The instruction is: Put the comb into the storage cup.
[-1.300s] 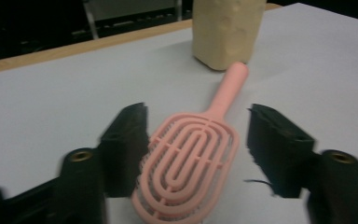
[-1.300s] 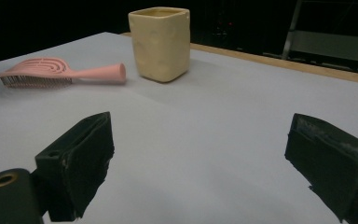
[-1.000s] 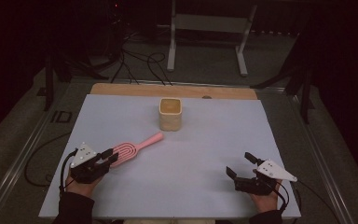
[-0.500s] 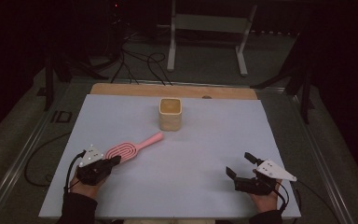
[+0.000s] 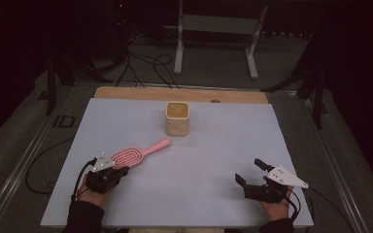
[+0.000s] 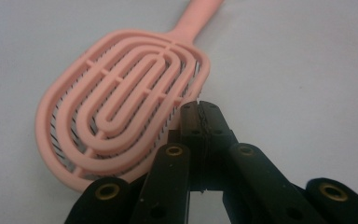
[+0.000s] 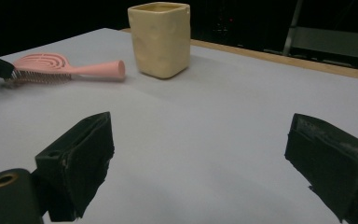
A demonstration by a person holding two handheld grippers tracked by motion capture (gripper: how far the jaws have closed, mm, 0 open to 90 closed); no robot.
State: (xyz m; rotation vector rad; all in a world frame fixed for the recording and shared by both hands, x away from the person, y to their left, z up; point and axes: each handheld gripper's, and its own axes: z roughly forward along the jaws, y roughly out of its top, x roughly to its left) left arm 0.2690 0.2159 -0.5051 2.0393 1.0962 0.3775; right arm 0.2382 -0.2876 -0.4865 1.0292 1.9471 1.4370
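Observation:
A pink vented hairbrush (image 5: pixel 131 155) lies flat on the pale sheet, its handle pointing toward a cream square cup (image 5: pixel 177 119). My left gripper (image 5: pixel 120 171) rests at the near left, jaws pressed together, tips against the near rim of the brush head. The left gripper view shows the closed tips (image 6: pixel 199 114) touching the hairbrush (image 6: pixel 121 93) with nothing between the pads. My right gripper (image 5: pixel 249 171) sits at the near right, jaws wide apart and empty. The right gripper view looks past its gripper (image 7: pixel 200 154) to the cup (image 7: pixel 161 37) and hairbrush (image 7: pixel 51 65).
The pale sheet (image 5: pixel 213 145) covers a table with a wooden strip (image 5: pixel 126 93) along its far edge. Beyond it are floor cables (image 5: pixel 141 63) and a metal stand (image 5: pixel 213 43). Broad bare sheet lies between the two grippers.
The left gripper's jaws have come together, and it has shifted slightly right and nearer along the brush head. The right gripper and the cup have stayed put.

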